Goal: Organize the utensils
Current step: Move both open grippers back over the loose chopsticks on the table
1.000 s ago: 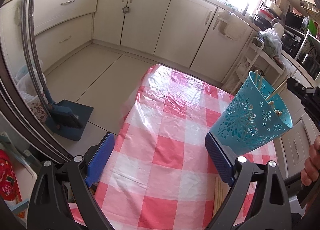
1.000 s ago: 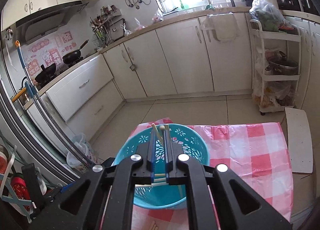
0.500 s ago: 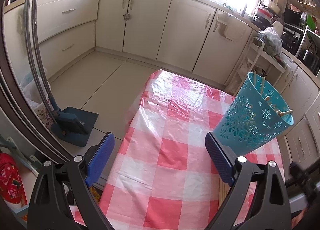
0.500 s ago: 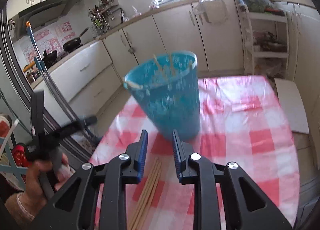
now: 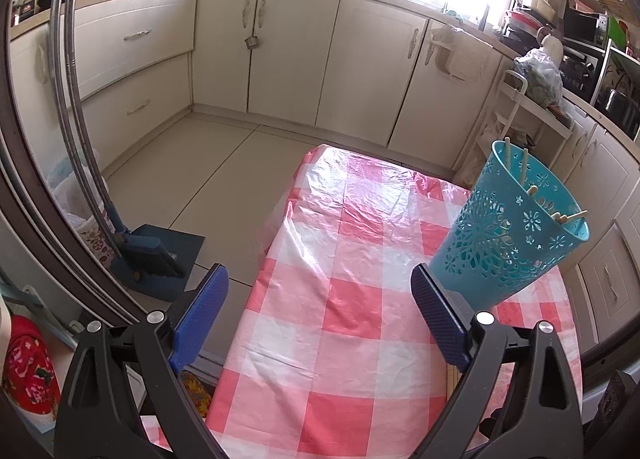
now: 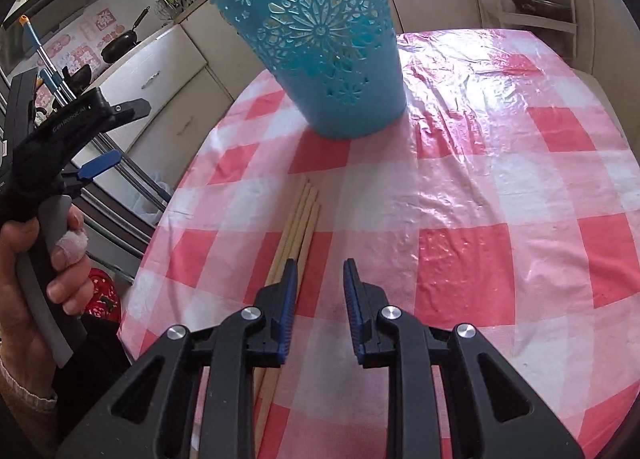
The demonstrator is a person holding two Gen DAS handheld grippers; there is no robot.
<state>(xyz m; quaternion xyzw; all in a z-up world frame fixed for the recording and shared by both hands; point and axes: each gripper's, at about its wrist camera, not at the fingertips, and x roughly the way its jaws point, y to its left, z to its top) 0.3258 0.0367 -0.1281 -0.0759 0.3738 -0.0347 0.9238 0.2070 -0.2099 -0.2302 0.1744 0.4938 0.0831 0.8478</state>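
Chopsticks lie in a loose bundle on the table, which wears a pink-and-white checked plastic cloth; their far tips point toward the teal holder, a perforated cup with cut-out flower patterns that stands upright on the cloth just beyond them; the near ends run under the right claw and out of sight; that claw hangs over the cloth with its blue pads parted by a narrow gap and nothing between them, the bundle lying just beside and partly beneath its left pad; bare cloth shows through the gap; in the left wrist view the left claw stands wide open and empty above the near left edge of the table, its right pad close in front of the holder's base without clearly touching it; more chopsticks stand inside the holder, their ends poking above and resting along its rim; a hand with a bandaged finger grips the left claw's handle at the left of the right wrist view; beyond the table are cream kitchen cabinets and a dustpan on the tiled floor.
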